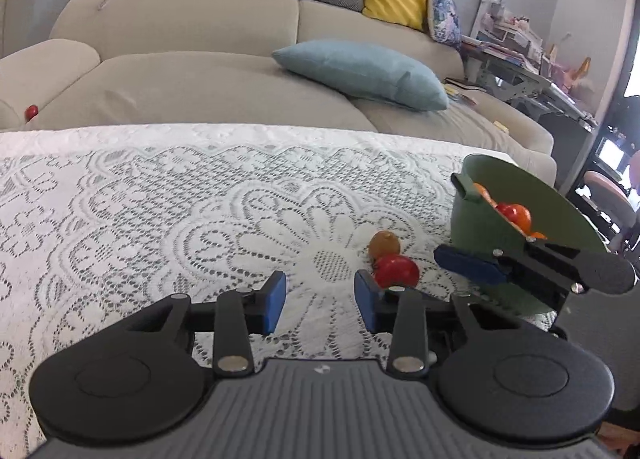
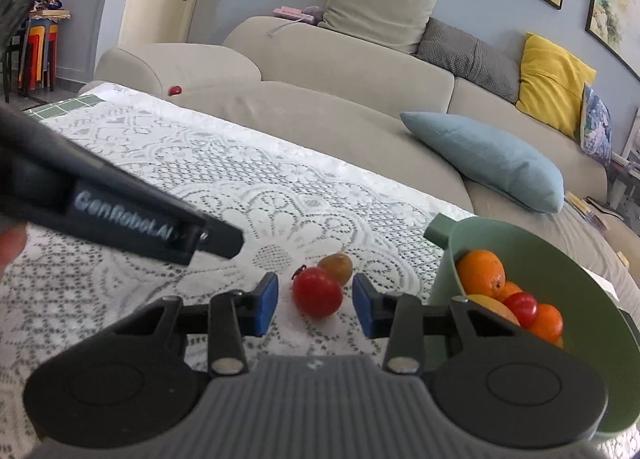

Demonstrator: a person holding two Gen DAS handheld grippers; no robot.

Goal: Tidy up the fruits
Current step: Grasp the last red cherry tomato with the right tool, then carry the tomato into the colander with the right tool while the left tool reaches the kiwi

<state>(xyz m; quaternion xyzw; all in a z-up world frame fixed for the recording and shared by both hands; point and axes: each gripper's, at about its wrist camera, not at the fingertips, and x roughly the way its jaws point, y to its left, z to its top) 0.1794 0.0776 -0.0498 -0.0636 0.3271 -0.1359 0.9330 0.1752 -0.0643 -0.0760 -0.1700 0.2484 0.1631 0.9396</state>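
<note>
A red tomato-like fruit [image 2: 318, 292] and a small brown fruit [image 2: 337, 267] lie together on the lace-covered table. My right gripper [image 2: 315, 303] is open, its blue pads on either side of the red fruit, not touching it. A green bowl [image 2: 520, 235] at the right holds oranges, a red fruit and a yellow fruit. In the left wrist view my left gripper [image 1: 320, 299] is open and empty over the cloth, with the red fruit [image 1: 397, 270] and brown fruit [image 1: 384, 244] just right of it, beside the bowl [image 1: 480, 223].
The lace tablecloth [image 1: 160, 219] covers the table in front of a beige sofa [image 1: 200, 79] with a blue cushion [image 1: 360, 71]. A small red fruit [image 1: 31, 111] lies on the sofa at the left. The left gripper's body [image 2: 120, 211] crosses the right wrist view.
</note>
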